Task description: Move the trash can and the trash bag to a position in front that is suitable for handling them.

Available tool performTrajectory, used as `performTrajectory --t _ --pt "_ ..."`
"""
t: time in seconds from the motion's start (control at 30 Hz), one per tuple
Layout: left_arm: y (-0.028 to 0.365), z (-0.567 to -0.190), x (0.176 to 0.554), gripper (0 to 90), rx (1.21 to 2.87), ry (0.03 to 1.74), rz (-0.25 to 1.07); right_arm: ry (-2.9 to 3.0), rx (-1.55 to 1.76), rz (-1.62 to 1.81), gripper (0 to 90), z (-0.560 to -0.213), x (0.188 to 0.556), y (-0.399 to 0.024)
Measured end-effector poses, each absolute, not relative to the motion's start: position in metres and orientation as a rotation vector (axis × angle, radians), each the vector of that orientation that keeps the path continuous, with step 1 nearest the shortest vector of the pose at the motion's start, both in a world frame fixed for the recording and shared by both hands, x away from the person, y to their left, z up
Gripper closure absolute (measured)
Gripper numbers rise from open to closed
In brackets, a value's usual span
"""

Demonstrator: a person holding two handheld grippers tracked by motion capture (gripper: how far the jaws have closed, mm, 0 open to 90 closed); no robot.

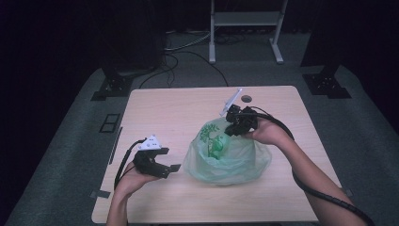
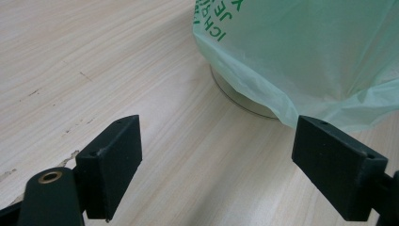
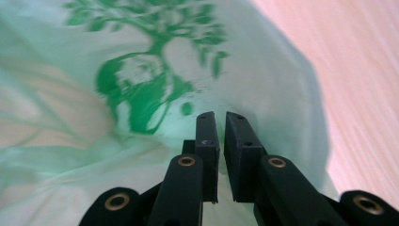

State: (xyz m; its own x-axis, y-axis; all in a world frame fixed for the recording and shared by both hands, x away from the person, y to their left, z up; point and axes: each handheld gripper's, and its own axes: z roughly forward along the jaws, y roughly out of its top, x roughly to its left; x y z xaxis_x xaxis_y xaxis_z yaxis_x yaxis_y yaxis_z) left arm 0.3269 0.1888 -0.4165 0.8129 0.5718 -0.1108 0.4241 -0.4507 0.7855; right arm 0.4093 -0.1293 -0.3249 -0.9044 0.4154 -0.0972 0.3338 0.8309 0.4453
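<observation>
A translucent green plastic bag (image 1: 226, 157) printed with a green tree lies on the middle of the wooden table (image 1: 179, 108). My right gripper (image 1: 231, 129) sits at the bag's raised top. In the right gripper view its jaws are closed on a fold of the bag (image 3: 155, 84), and the gripper (image 3: 221, 118) pulls the film up into a peak. My left gripper (image 1: 170, 159) is just left of the bag, low over the table, open with nothing between its jaws (image 2: 217, 123). A round pale rim (image 2: 240, 100) peeks from under the bag's edge (image 2: 301, 52).
A small round hole (image 1: 246, 99) marks the table's far side behind the bag. Beyond the table stand a white metal frame (image 1: 244, 21) and black stand bases (image 1: 110, 87), with cables on the grey floor. Bare tabletop lies to the left and front.
</observation>
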Motion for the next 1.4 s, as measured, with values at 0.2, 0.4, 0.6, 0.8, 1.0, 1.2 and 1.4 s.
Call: performTrajectory --t 0.2,0.4,0.6,0.8,1.0,1.2,1.4 --pt "0.189 -0.416 0.327 15.5 2.107 0.727 0.208 2.791 0.576 0.668 82.1 -0.324 0.407 -0.131" --pt "0.185 -0.415 0.326 15.5 2.089 0.715 0.214 2.858 0.492 0.741 79.8 -0.316 0.388 -0.131" --pt "0.181 -0.418 0.327 15.5 2.094 0.726 0.2 2.958 0.405 0.799 79.0 -0.319 0.366 -0.133" --pt "0.18 -0.421 0.329 15.5 2.098 0.731 0.197 3.04 0.302 0.814 78.4 -0.325 0.349 -0.128" --pt "0.183 -0.421 0.329 15.5 2.094 0.735 0.196 3.109 0.228 0.818 79.0 -0.329 0.337 -0.126" --pt "0.185 -0.419 0.329 15.5 2.086 0.736 0.2 3.092 0.266 0.809 74.8 -0.327 0.341 -0.134" --pt "0.185 -0.419 0.328 15.5 2.082 0.735 0.199 3.001 0.416 0.759 76.9 -0.322 0.358 -0.15"
